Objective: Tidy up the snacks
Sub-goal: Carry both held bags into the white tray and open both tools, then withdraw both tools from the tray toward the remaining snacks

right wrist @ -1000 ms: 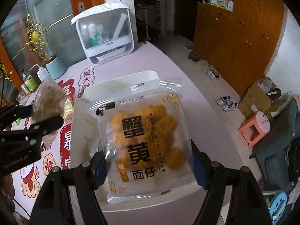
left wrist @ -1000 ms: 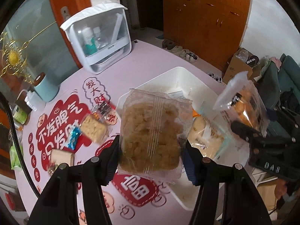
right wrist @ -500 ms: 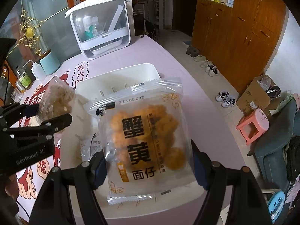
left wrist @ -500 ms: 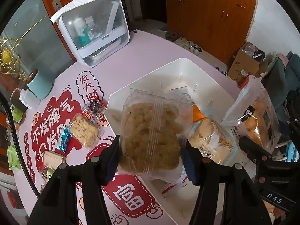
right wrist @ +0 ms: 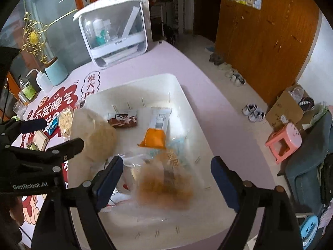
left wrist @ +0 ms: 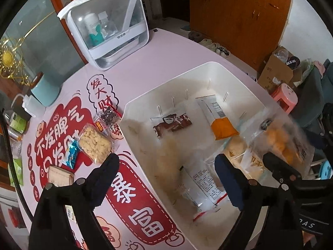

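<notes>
A white bin (left wrist: 233, 70) (right wrist: 183, 87) on the pink table holds several snack packets. My left gripper (left wrist: 166, 179) is open above the bin's left wall; a pale crumbly snack bag (left wrist: 166, 158) (right wrist: 97, 133) blurs in fall between its fingers. My right gripper (right wrist: 166, 179) is open over the bin; the orange crab-roe snack bag (right wrist: 166, 183) (left wrist: 281, 143) blurs below it, dropping into the bin. A brown packet (left wrist: 172, 124) and an orange-white packet (left wrist: 220, 120) lie inside.
Loose snacks (left wrist: 94, 142) lie on the red-print mat left of the bin. A clear white-lidded storage box (left wrist: 110, 33) stands at the back, a teal cup (left wrist: 44, 92) at far left. The table edge runs right of the bin, with floor, shoes and a pink stool (right wrist: 285, 139) beyond.
Both grippers have opened and let go of their bags, which are falling into the bin. Both moved lower over the bin.
</notes>
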### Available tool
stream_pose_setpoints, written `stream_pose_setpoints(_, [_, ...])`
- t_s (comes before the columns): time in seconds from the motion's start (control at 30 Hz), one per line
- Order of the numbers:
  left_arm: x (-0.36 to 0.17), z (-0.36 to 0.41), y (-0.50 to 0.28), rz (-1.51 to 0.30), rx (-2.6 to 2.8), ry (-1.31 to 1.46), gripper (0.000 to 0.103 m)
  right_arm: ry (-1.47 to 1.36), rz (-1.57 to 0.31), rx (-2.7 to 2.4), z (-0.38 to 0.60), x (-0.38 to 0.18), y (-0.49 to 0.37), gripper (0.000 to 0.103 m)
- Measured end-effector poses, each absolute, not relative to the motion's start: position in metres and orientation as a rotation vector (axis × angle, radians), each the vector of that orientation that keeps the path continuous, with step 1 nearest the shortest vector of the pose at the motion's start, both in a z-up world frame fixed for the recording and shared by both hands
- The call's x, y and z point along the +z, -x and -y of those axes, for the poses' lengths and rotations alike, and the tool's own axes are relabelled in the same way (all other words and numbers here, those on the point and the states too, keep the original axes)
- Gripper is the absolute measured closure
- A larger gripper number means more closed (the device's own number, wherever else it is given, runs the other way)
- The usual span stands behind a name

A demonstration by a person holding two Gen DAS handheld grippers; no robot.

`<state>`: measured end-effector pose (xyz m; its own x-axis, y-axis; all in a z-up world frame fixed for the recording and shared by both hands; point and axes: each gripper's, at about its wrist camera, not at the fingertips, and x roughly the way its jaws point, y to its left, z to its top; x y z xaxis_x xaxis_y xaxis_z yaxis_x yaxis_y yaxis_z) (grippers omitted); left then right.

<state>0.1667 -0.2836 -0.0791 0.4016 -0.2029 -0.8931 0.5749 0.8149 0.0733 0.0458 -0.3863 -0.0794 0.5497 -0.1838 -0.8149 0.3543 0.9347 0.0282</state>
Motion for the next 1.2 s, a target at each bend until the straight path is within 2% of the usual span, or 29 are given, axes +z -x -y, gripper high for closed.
stream_pose_setpoints(0.07, [-0.080,0.280,-0.169,-1.066,-0.506,-0.383,0.003,-0.199,-0.930,-0.320,0.386,-0.076,-0.046,0.016])
stream_pose_setpoints(0.13, [-0.081,0.277,-0.169,-1.071,-0.501,-0.370,0.001,-0.200,-0.927,-0.319,0.385,-0.075,-0.045,0.016])
stream_pose_setpoints(0.67, [-0.065,0.244,-0.148,-1.038,-0.479,-0.373,0.001,-0.172,-0.931,-0.288,0.347,-0.068,-0.034,0.016])
stream_pose_setpoints(1.2, [-0.044,0.105,-0.137,-1.004,-0.333,-0.308,0.001,-0.065,-0.896,-0.124,0.220,-0.040,-0.074,0.016])
